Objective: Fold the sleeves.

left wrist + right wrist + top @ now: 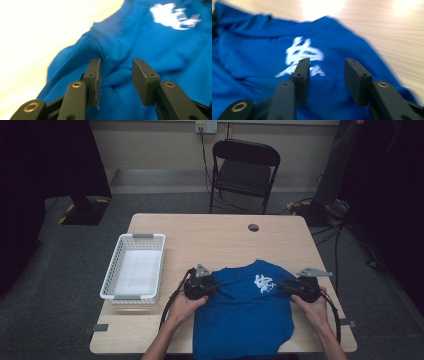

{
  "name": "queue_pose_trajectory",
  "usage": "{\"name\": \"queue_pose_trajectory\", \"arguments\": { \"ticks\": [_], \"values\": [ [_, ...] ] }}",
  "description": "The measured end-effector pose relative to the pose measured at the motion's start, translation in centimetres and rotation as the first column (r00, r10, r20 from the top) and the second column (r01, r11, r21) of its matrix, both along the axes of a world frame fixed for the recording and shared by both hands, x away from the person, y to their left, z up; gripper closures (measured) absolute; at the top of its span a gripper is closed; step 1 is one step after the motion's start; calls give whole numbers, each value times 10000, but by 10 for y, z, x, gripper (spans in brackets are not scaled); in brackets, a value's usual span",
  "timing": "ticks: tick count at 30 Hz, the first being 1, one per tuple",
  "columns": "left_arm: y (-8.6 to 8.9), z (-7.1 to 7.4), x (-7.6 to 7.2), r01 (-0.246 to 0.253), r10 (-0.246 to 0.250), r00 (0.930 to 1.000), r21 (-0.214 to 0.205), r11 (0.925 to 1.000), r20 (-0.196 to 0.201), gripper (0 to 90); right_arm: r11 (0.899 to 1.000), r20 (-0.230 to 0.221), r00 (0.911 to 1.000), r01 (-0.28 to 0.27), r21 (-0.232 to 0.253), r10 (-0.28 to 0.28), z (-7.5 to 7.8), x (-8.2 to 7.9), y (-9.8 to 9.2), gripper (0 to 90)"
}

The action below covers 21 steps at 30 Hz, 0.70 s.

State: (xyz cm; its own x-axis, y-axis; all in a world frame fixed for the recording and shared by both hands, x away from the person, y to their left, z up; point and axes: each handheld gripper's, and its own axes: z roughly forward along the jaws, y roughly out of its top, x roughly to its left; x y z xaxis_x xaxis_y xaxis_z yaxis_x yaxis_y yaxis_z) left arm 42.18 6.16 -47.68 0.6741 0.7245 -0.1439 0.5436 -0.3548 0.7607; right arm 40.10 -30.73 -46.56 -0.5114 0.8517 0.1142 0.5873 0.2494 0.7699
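While both hands are resting at the near half of the table (pixel 215 227), the left gripper (pixel 212 288) is sitting at the left edge of the blue T-shirt (pixel 245 312), its jaws standing apart over a raised fold of cloth, pads not pressing on it (pixel 115 82). The right gripper (pixel 285 287) is lying at the shirt's right edge, its jaws likewise standing apart above the fabric (pixel 326 80), nothing pinched between them. The T-shirt is lying crumpled on the near middle of the table, white print (pixel 264 283) facing up between the two grippers. A white basket (pixel 133 268) is sitting left of the shirt, well apart from it. A black folding chair (pixel 244 170) is standing beyond the table's far edge.
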Motion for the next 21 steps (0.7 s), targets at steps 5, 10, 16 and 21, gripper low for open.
{"name": "queue_pose_trajectory", "arguments": {
  "ticks": [5, 10, 16, 21],
  "values": [
    [0, -5, 17, -707, 707, 9975, 16, 9975, -54, 591, 9991, -388, 9990, -229, -350, 216, -16, 2, 14, 519],
    [11, -15, 30, -1358, 1355, 9907, -283, 9903, -98, 602, 9981, -486, 9988, 38, -617, -68, -20, 6, 11, 450],
    [13, -10, 25, -1228, 1228, 9924, 28, 9924, 8, 562, 9955, -377, 9988, 290, -905, -326, -21, 9, 4, 439],
    [5, 2, 7, -196, 196, 9998, 72, 9998, -1, 558, 9930, -373, 9972, 601, -1014, -642, -20, 12, -3, 423]
  ]
}}
